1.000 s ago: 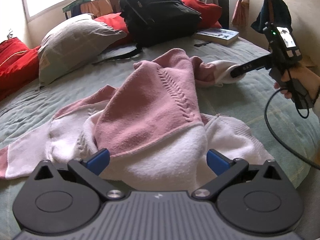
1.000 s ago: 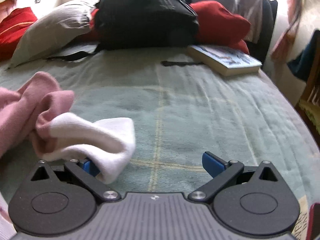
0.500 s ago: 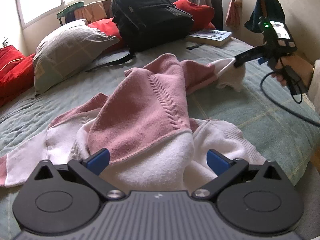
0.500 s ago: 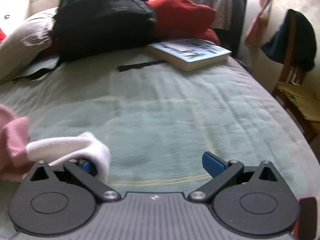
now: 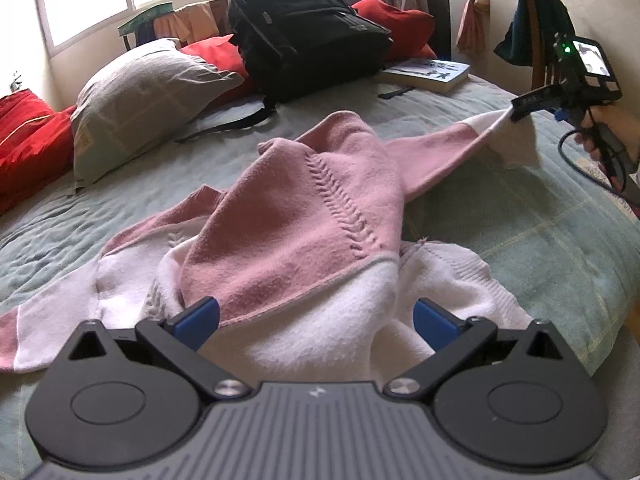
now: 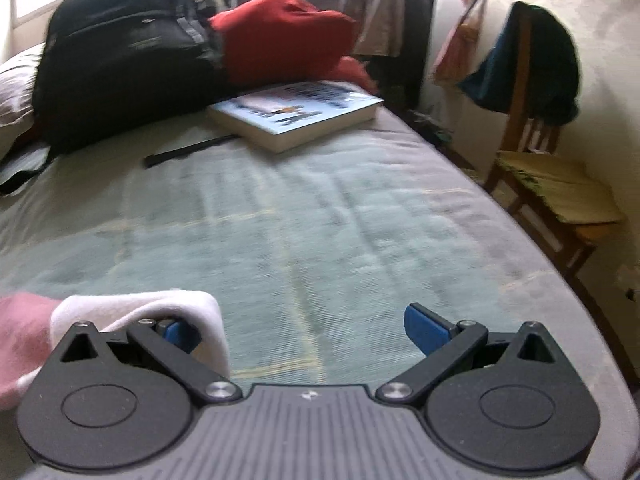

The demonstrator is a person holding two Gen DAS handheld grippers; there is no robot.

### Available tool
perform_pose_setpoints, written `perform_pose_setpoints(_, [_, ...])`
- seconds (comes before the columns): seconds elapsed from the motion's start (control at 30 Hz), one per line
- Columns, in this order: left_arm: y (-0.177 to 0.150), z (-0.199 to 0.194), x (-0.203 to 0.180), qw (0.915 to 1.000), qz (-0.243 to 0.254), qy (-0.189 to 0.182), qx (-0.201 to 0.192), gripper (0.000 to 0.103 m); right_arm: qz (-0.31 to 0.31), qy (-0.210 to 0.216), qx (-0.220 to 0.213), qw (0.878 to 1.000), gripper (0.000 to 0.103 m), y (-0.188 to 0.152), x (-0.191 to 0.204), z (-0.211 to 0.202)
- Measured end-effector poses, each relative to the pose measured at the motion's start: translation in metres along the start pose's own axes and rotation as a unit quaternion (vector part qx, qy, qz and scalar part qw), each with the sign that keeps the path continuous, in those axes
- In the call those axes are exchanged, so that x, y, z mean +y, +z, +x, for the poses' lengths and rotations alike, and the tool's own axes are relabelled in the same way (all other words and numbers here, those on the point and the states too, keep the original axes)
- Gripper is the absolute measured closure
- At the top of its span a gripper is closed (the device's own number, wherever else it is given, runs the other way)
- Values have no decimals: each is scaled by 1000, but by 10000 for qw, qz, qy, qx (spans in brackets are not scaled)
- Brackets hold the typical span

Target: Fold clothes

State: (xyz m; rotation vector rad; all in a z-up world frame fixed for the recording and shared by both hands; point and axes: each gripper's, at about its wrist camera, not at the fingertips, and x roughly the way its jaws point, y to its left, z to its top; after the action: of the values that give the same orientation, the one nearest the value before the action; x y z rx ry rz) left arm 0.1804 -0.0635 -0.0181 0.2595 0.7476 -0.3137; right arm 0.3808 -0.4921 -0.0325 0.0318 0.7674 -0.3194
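A pink and white knitted sweater [image 5: 304, 216] lies crumpled on the green bedspread [image 5: 540, 232]. My left gripper [image 5: 316, 320] is open, its jaws on either side of the sweater's white hem. My right gripper [image 6: 298, 326] has its jaws wide apart; the white cuff [image 6: 140, 308] of one sleeve is draped over its left finger. In the left wrist view the right gripper [image 5: 536, 104] holds that sleeve [image 5: 452, 148] stretched out to the right above the bed.
A black backpack [image 5: 304, 36], a grey pillow [image 5: 140, 96] and red cushions [image 5: 28, 148] lie at the bed's head. A book [image 6: 296, 114] lies near the right edge. A wooden chair [image 6: 548, 176] with dark clothing stands beside the bed.
My right gripper has moved right and up, pulling the sleeve out straight from the sweater. My left gripper has stayed at the hem.
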Motion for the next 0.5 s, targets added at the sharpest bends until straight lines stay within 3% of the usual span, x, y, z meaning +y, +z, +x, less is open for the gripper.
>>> perform_pose_setpoints(0.1, [0, -1, -1, 10000, 5, -10, -7, 1, 149, -202, -79, 9997, 0, 5, -16, -3])
perform_pose_setpoints(0.2, [0, 0, -1, 10000, -4, -26, -8, 1, 451, -706, -204, 9963, 0, 7, -38, -8])
perform_pose_setpoints(0.33, [1, 0, -2, 10000, 8, -63, -10, 1, 964, -528, -15, 9939, 0, 4, -69, -11])
perform_pose_setpoints(0.5, [-1, 0, -4, 10000, 26, -88, 4, 1, 560, -310, 172, 9978, 0, -7, -56, -14])
